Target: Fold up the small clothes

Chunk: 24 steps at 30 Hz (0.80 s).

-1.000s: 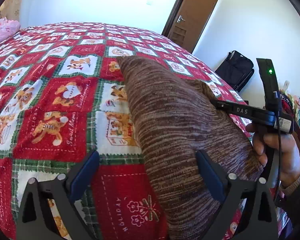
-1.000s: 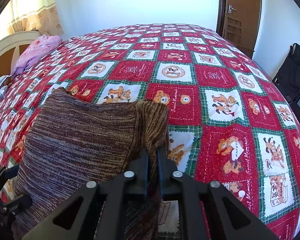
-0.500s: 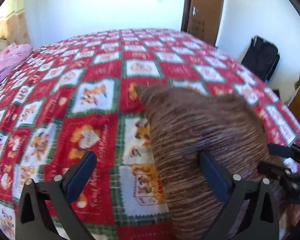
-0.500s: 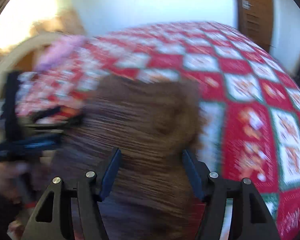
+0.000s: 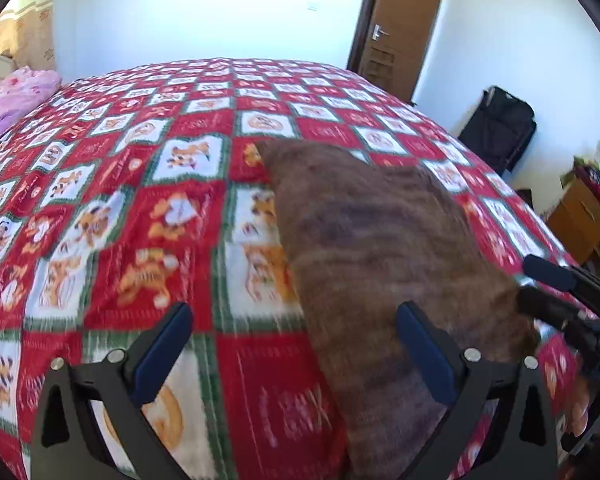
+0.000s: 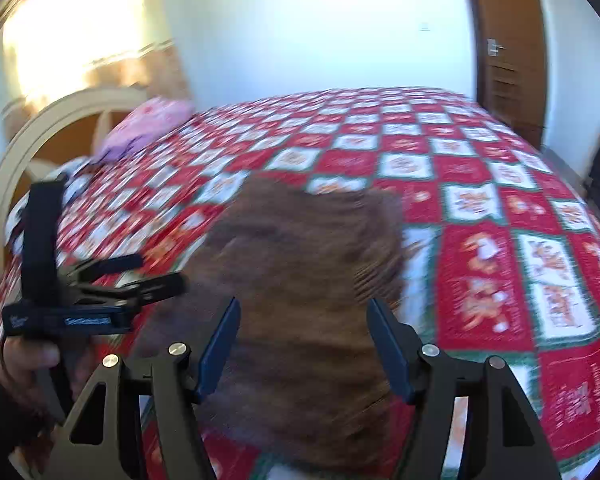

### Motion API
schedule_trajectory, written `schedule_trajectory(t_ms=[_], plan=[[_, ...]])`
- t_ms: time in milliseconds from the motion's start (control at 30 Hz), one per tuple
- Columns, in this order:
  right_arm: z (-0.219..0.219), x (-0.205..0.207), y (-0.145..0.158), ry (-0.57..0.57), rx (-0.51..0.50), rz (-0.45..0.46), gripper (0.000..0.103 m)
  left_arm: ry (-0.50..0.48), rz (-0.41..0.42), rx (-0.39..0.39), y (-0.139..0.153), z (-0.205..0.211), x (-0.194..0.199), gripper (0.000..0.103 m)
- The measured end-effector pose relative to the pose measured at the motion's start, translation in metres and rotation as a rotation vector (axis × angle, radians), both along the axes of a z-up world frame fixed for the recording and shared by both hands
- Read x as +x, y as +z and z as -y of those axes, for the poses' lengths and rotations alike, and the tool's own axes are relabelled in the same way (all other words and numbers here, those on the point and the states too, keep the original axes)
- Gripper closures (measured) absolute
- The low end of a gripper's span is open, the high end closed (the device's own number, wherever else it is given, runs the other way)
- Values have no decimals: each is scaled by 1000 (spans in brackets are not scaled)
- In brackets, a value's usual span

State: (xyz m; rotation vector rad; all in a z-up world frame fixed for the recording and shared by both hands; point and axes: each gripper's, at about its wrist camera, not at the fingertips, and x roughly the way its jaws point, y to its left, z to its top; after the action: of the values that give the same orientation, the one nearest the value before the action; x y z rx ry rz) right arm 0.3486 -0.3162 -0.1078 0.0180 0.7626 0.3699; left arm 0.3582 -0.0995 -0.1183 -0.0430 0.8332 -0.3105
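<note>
A brown striped knit garment (image 5: 372, 240) lies folded on the red patchwork bedspread (image 5: 140, 200). My left gripper (image 5: 292, 344) stands open low over the bed, its right finger above the garment's near left edge, nothing pressed between the pads. In the right wrist view my right gripper (image 6: 304, 344) is open too, with the garment (image 6: 300, 272) lying beneath and between its fingers, untouched by the pads. Each gripper shows in the other's view: the right gripper (image 5: 540, 288) by the garment's right edge, the left gripper (image 6: 160, 276) at its left edge, held by a hand (image 6: 24, 364).
A pink cloth (image 5: 16, 96) lies at the bed's far left by a cream headboard (image 6: 40, 140). A brown door (image 5: 404, 28), a black bag (image 5: 500, 128) and a wooden cabinet (image 5: 580, 216) stand beyond the bed's right side.
My right gripper let go of the garment's folded edge, opened and drew back towards the near left. The left gripper stayed open and shifted a little over the bed.
</note>
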Motion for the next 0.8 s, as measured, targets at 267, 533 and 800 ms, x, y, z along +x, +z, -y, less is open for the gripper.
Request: schedule_trajectory(t_ms=[267, 533, 800], plan=[[-7, -4, -43, 10, -97, -87, 36, -35, -32, 31, -17, 12, -6, 0], [-10, -9, -40, 28, -140, -99, 36, -59, -50, 43, -23, 17, -7, 0], [56, 28, 2, -59, 127, -81, 36, -67, -43, 17, -17, 15, -8, 0]])
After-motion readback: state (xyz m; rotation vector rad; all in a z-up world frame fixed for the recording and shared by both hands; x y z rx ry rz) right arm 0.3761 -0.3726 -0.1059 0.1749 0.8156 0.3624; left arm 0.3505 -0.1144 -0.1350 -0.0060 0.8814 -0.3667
